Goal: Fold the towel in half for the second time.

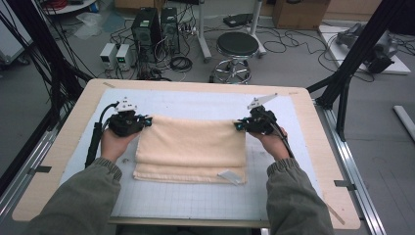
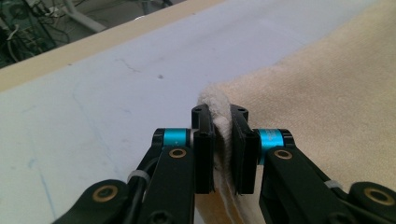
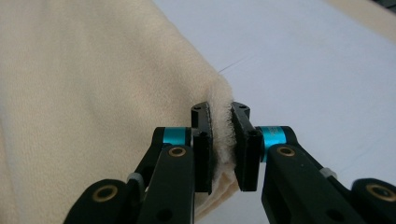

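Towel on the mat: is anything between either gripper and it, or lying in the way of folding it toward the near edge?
Nothing separates them: the left gripper and right gripper are each shut on a far corner of the cream towel. Toward the near edge, a small white tag lies on the towel's own near right corner; the mat beyond is bare.

You are looking past the table [image 1: 63, 142] at a black stool [image 1: 237, 45], two computer towers [image 1: 156, 27] and cables trailing over the floor.

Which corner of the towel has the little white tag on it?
The near right corner of the towel, closest to the person's right sleeve. The white tag lies there; the other corners have none.
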Motion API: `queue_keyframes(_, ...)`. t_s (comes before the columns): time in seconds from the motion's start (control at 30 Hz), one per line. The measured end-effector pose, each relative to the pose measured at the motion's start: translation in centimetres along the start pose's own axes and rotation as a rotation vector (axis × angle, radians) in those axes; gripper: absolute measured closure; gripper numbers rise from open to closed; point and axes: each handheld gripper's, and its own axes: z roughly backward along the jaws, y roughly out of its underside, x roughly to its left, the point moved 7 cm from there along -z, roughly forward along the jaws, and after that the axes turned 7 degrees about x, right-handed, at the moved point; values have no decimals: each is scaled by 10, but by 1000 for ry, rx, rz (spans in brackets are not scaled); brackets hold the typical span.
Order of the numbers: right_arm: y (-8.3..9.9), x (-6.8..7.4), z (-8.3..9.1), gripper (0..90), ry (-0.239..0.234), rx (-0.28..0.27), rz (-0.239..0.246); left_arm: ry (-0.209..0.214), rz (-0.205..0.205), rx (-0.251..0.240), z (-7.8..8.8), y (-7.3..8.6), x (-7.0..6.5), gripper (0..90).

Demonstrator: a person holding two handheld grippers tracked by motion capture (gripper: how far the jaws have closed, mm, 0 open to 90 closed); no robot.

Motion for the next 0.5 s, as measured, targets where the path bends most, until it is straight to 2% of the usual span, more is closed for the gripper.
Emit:
queue_keyframes(0.07,-9,-10,-4,770,27,-17,-15,-26,4,11,-6,-6,9,807)
queue_keyframes(0.13,-14,-18,-11,633,60,-22,-42,-56,7,36,-11,-6,15,724)
queue_keyframes(0.17,-13,-20,-14,577,63,-25,-65,-49,21,36,-12,-5,17,689)
queue_keyframes(0.2,-10,-21,-17,523,48,-16,-99,-37,38,41,-11,-3,18,648)
queue_keyframes(0.27,-1,-20,-22,452,2,11,-137,-28,30,43,-7,3,19,586)
queue_keyframes(0.37,10,-13,-20,432,-2,0,-128,-10,18,22,2,12,16,559)
queue_keyframes(0.4,12,-11,-18,428,-8,-11,-127,4,9,38,5,15,14,544)
queue_keyframes(0.5,15,3,-10,413,-3,-40,-83,7,-33,9,16,23,6,509)
